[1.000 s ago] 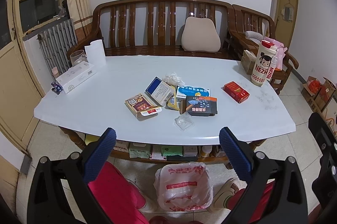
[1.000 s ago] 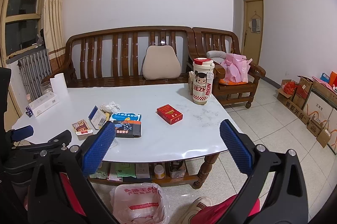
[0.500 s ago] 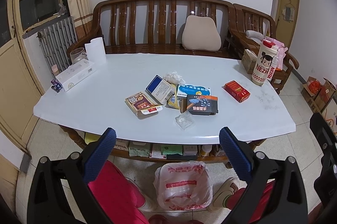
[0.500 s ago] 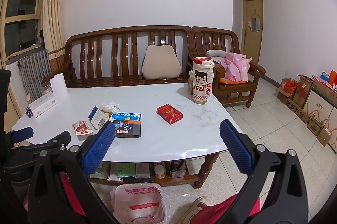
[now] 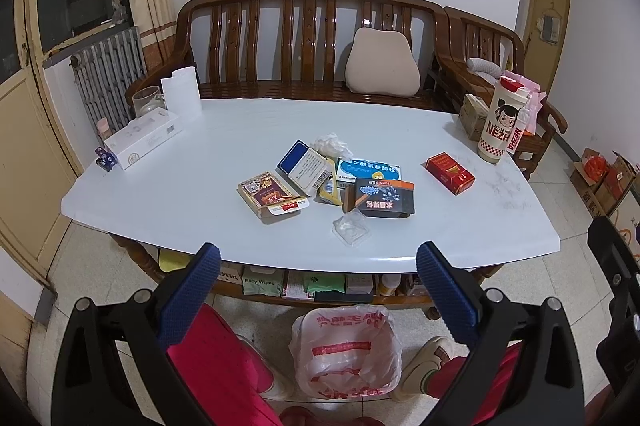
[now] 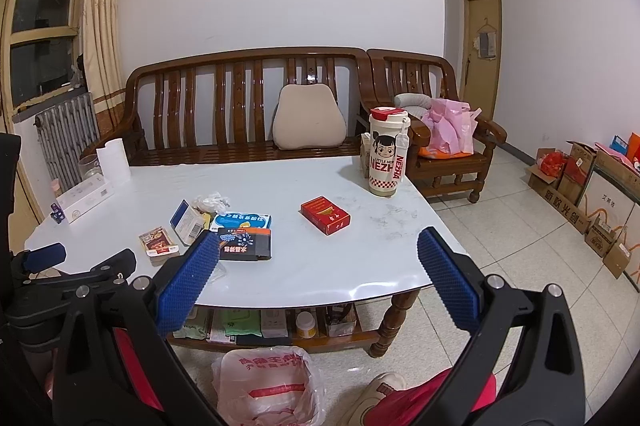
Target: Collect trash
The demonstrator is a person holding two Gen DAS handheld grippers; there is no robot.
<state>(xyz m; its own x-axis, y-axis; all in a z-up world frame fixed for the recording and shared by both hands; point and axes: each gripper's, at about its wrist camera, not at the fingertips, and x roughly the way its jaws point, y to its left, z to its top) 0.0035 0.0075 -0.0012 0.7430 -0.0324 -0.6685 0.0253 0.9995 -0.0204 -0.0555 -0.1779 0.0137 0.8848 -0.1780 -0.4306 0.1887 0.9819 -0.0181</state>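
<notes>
A: How do the two grippers stand?

B: The left gripper (image 5: 318, 268) hangs short of the near edge of the white glossy tabletop (image 5: 224, 162), its blue-padded fingers (image 5: 188, 296) spread wide with nothing between them. The right gripper (image 6: 318, 264) is the same: fingers (image 6: 448, 286) wide apart, empty.

A: Where is the trash?

B: In the left wrist view it sits clustered at mid-tabletop. A black carton with white print (image 5: 385, 203) lies at the centre; at its 12 o'clock is a blue-and-white flat box (image 5: 368, 170), at 10 o'clock a blue-and-white card box (image 5: 306, 167) with a crumpled white tissue (image 5: 330, 144) beyond it. A brown patterned packet with an open flap (image 5: 272, 195) lies at 9 o'clock, and a clear plastic blister (image 5: 352, 227) at 7 o'clock, nearest the edge. A red rectangular box (image 5: 450, 173) rests apart at 2 o'clock.

A: And the bin?

B: A white plastic bag with red print (image 5: 346, 354) stands open on the tiled floor, at 6 o'clock below the tabletop.
</notes>
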